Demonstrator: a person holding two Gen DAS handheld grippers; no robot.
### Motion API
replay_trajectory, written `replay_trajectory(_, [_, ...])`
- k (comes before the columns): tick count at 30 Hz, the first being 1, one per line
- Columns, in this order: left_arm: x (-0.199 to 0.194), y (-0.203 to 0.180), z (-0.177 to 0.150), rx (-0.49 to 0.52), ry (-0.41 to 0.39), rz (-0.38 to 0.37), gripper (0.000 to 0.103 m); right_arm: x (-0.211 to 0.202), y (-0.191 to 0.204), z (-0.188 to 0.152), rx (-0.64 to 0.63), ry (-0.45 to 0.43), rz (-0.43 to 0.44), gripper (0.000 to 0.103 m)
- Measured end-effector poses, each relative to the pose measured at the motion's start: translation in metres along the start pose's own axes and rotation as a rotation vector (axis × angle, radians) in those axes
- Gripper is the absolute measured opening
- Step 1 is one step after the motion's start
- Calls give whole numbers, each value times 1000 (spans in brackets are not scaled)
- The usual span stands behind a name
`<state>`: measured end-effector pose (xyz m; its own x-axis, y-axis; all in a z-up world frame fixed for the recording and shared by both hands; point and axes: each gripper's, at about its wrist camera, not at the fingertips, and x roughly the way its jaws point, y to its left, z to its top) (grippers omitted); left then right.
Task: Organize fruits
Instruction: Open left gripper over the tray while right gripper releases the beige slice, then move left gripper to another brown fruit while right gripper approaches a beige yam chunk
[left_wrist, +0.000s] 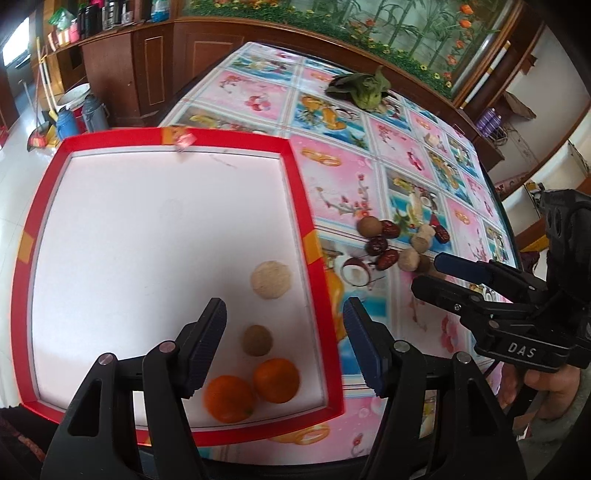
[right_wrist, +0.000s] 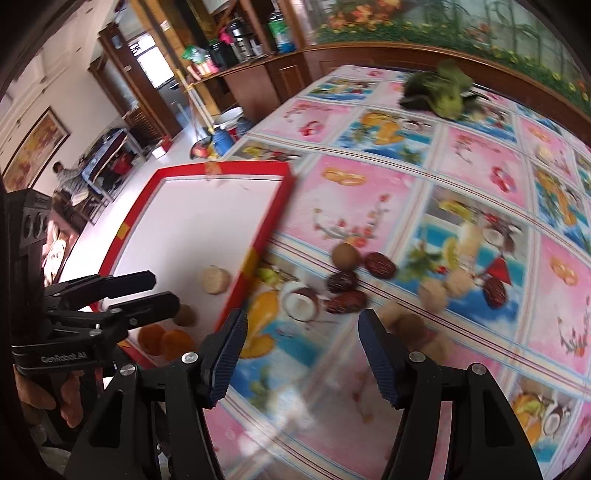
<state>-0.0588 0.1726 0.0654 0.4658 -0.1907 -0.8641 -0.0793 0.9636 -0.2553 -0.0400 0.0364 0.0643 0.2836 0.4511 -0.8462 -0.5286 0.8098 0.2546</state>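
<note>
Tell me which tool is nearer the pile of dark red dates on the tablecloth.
Right. The right tool hangs open just short of the dark red dates; the left tool hangs open above the red-rimmed tray.

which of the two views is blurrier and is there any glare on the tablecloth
Right wrist view is blurrier: the dates and tablecloth smear, and a pale sheen washes the cloth between the right tool. Left wrist view is sharper: the oranges in the tray stay crisp, with fisheye bending at its edges.
</note>
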Motion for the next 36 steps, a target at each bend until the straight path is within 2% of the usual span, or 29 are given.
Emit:
replay_trajectory(14, [29,-78,8,156,39,-105,65,-42,-83,-42,184,-26,-114,64])
replay_trajectory(19, [43,-95,11,174,66,-116,65,-48,-100,-53,222,-19,-116,63])
replay_trajectory(27, [55,-79,18,96,93,-101,65,-38,-100,-52,191,5,-77,56])
replay_trajectory(31, [57,-79,23,91,91,-88,64,-28,-94,-46,157,20,-57,56])
replay_trajectory(36, [60,-84,33,99,97,-83,54,-20,-89,-40,130,30,-40,53])
